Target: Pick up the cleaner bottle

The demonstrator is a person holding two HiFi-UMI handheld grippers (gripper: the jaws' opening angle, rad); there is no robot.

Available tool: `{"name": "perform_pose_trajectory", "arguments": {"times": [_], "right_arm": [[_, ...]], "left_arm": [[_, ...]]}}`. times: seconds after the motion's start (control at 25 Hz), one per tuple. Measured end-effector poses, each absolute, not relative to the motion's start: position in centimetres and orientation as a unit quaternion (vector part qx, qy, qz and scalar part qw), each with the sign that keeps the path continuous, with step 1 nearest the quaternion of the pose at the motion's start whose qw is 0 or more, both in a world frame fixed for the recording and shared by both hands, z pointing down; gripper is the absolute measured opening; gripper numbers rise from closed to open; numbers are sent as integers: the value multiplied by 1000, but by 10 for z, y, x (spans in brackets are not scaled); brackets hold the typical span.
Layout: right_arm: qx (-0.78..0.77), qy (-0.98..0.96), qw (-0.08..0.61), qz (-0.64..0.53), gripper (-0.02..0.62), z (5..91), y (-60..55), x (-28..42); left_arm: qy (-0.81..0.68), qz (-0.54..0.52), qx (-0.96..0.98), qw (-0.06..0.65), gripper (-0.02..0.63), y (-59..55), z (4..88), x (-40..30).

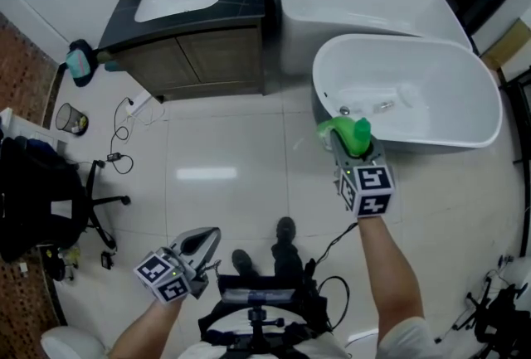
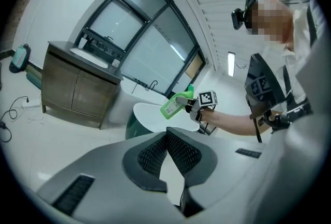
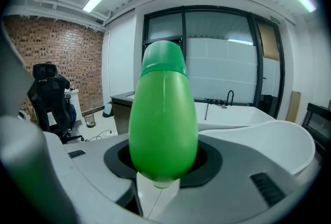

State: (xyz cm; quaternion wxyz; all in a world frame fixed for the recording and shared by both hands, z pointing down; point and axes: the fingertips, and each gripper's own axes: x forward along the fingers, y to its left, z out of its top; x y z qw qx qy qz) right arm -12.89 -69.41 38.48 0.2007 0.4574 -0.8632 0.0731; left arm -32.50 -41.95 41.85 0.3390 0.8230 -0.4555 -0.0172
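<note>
**A:** Where is the cleaner bottle?

**B:** Start from the big white bathtub (image 1: 489, 100) at the right of the head view. The cleaner bottle (image 1: 348, 135) is in the air just before the tub's near rim, right of centre, above the tiled floor (image 1: 249, 142).

**A:** What has hold of it?

**B:** My right gripper (image 3: 163, 163). Its jaws are part-way closed, with the pads pressed to the rounded green sides. My left gripper (image 2: 166, 135) sits at the lower left of the head view, jaws together with nothing in them.

**A:** Which way does it point?

**B:** Its long axis runs roughly along my jaws, out ahead of the hand. In the left gripper view it is tilted. The paler labelled body slopes to the lower left, and the darker green end sits up by the gripper. I take that end for the cap, but I can't be sure.

**A:** How will it handle?

**B:** I judge it to be smooth moulded plastic, light unless it is full. The walls look a little springy, and that curve looks slippery. My hold is near one end, so the overhanging body could lever round in the pads. A firm hold nearer the middle, without denting the wall, looks safer to me.
</note>
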Motion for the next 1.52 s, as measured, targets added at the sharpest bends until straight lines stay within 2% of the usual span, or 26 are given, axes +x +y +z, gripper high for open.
{"name": "perform_pose_trajectory", "arguments": {"times": [0.36,0.68,1.52], "right_arm": [[482,-864,136,49,163,298,-672,-126],[489,-866,107,12,163,240,-646,-128],[469,-880,55,-55,161,164,-584,-157]], "left_arm": [[-481,-68,817,311,-8,-415,388,-352],[-493,-95,814,292,-8,-403,373,-371],[-489,-120,820,274,-8,-378,365,-397]]}}
